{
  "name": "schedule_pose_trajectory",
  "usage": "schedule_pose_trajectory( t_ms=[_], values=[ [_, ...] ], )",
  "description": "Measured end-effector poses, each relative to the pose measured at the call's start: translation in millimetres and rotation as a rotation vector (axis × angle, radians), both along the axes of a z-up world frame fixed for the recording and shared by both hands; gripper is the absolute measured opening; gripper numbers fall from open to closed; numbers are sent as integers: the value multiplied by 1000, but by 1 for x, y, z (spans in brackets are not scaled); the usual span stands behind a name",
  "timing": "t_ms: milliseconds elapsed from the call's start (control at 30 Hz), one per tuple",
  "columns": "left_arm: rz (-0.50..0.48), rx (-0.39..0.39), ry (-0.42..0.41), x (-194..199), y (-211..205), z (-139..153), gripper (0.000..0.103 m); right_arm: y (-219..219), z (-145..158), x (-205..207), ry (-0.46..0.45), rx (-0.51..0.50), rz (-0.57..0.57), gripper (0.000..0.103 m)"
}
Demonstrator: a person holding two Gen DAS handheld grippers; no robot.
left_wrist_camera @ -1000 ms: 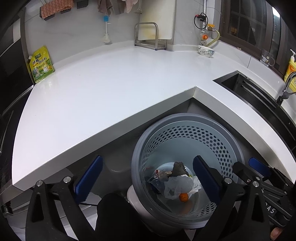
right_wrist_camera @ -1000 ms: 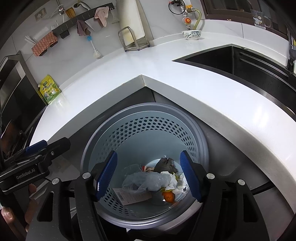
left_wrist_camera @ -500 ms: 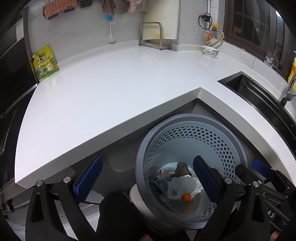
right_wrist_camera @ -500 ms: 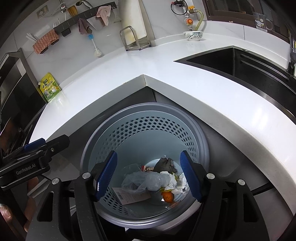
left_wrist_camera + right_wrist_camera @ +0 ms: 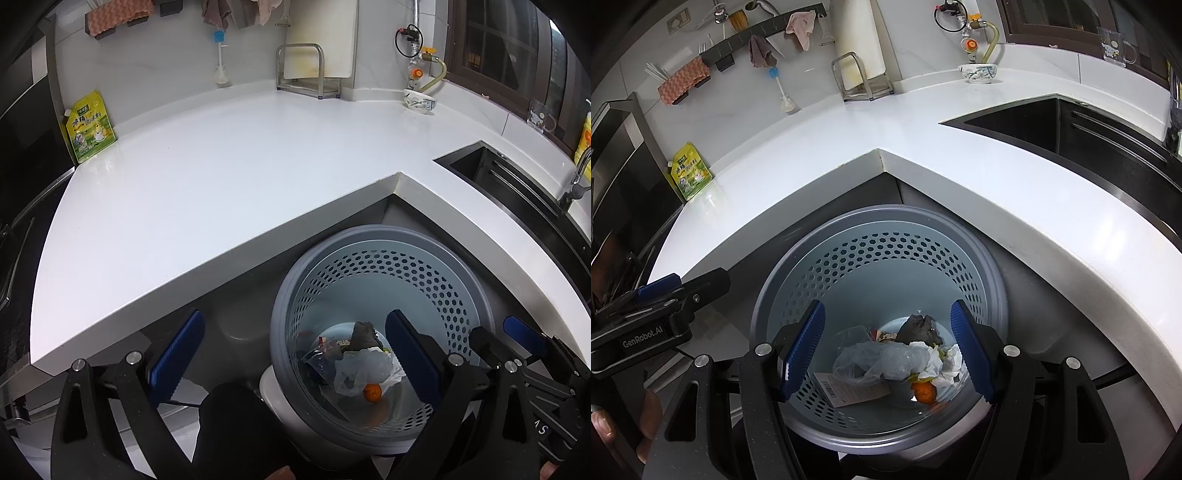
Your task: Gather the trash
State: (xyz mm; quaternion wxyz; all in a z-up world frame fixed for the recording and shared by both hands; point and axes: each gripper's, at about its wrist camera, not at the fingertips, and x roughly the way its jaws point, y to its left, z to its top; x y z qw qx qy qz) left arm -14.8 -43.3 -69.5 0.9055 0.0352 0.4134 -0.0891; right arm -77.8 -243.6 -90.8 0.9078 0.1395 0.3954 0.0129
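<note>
A grey perforated trash bin (image 5: 291, 280) (image 5: 768, 295) stands on the floor below the corner of the white counter. Inside it lie a clear plastic bag (image 5: 882, 360), white tissue (image 5: 945, 363), a dark crumpled lump (image 5: 919, 328), a labelled paper (image 5: 846, 391) and a small orange fruit (image 5: 923, 392) (image 5: 372, 392). My right gripper (image 5: 886, 350) hangs open over the bin's mouth with nothing between its blue pads. To its left, my left gripper (image 5: 295, 358) is open too and holds nothing, straddling the bin's left rim. Each gripper also shows in the other's view: right gripper (image 5: 506, 338), left gripper (image 5: 687, 288).
The white L-shaped counter (image 5: 221, 192) wraps behind the bin, with a black sink (image 5: 1052, 125) at right. On it stand a yellow-green pouch (image 5: 90, 127), a cutting-board rack (image 5: 306, 74) and a bowl (image 5: 419, 101). A person's hand (image 5: 646, 413) and dark-clothed leg (image 5: 236, 424) are below.
</note>
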Motion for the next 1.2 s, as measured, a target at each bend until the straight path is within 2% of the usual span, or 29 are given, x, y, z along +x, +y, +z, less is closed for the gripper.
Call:
schedule_pose_trajectory(
  t_ms=[1200],
  values=[
    [2,-6,-11,-4,0,2,96,2,1,-1,-1,-8,6,68]
  ],
)
